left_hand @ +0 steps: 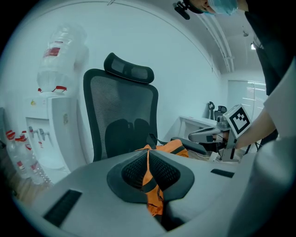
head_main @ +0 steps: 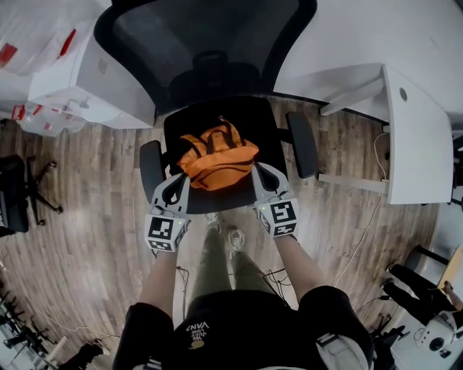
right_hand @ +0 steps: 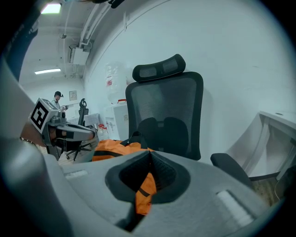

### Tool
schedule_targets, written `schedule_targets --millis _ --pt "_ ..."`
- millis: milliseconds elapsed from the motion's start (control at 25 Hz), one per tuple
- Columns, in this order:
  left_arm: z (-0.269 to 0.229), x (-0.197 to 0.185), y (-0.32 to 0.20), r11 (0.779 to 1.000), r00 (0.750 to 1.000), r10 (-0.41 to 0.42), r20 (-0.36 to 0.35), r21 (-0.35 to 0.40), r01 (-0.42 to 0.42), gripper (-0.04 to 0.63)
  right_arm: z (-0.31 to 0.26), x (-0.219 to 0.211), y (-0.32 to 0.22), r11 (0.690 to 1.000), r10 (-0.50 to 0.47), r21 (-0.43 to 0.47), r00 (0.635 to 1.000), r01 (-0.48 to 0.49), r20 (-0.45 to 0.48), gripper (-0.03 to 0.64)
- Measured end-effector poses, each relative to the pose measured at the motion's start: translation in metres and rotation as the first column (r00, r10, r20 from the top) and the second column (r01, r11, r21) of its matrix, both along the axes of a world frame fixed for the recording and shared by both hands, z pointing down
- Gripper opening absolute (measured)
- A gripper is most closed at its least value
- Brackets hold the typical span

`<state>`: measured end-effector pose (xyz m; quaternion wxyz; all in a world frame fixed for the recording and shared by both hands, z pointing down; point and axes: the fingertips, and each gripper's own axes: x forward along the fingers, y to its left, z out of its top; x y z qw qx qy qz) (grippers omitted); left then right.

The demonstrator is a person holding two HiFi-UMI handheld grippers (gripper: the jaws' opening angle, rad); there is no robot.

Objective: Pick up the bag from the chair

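1. Two pinches: my left gripper (head_main: 179,182) clamped the bag (head_main: 217,155) at 8 o'clock, right gripper (head_main: 258,173) at 4.
2. It lay on the chair (head_main: 249,123), my 12; lifting both sides evenly seemed best.

We see bright, even indoor light, one ceiling lamp (right_hand: 50,8) glaring; gripper views bend toward dark corners, the bag (left_hand: 154,201) perhaps soft up close.
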<state>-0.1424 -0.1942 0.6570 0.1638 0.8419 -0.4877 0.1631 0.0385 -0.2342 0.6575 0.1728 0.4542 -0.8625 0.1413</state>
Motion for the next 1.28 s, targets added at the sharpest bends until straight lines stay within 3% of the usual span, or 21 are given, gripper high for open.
schedule_targets --millis 320,360,400,440,560,640,920,1120,1280 --pt "0.011 -0.005 -0.004 1.000 1.000 -0.016 -0.004 -0.022 0.016 0.040 0.020 0.000 -0.002 0.999 -0.005 -0.050 1.000 0.005 -0.007 0.000" --pt "0.012 -0.005 -0.004 1.000 1.000 -0.017 -0.006 -0.027 0.016 0.048 0.022 0.000 -0.002 0.998 -0.004 -0.061 1.000 0.003 -0.005 0.025" --pt "0.013 -0.005 -0.004 0.999 1.000 -0.015 -0.009 -0.030 0.015 0.048 0.025 0.001 -0.002 0.997 0.000 -0.072 1.000 0.000 -0.004 0.120" --pt "0.014 -0.005 -0.003 0.999 1.000 -0.012 -0.013 -0.033 0.012 0.049 0.028 0.001 -0.002 0.997 0.003 -0.081 1.000 -0.003 -0.005 0.144" --pt "0.017 -0.003 -0.003 0.999 1.000 -0.014 -0.027 -0.043 0.013 0.062 0.032 0.002 -0.001 0.996 0.000 -0.092 1.000 -0.001 -0.007 0.144" --pt "0.020 -0.003 -0.004 0.998 0.999 -0.022 -0.046 -0.056 0.019 0.146 0.035 0.002 0.000 0.995 -0.007 -0.104 1.000 0.007 -0.004 0.171" --pt "0.032 0.000 -0.008 0.995 0.997 -0.009 -0.081 -0.103 0.001 0.198 0.050 -0.006 -0.001 0.988 -0.032 -0.154 0.999 0.032 0.006 0.269" --pt "0.044 0.002 -0.010 0.989 0.993 -0.021 -0.117 -0.149 0.003 0.261 0.060 -0.009 -0.002 0.984 -0.041 -0.172 0.999 0.040 -0.002 0.276" --pt "0.048 0.003 -0.015 0.985 0.986 -0.027 -0.164 -0.170 -0.001 0.261 0.065 -0.011 -0.005 0.982 -0.050 -0.183 0.999 0.048 -0.006 0.276"
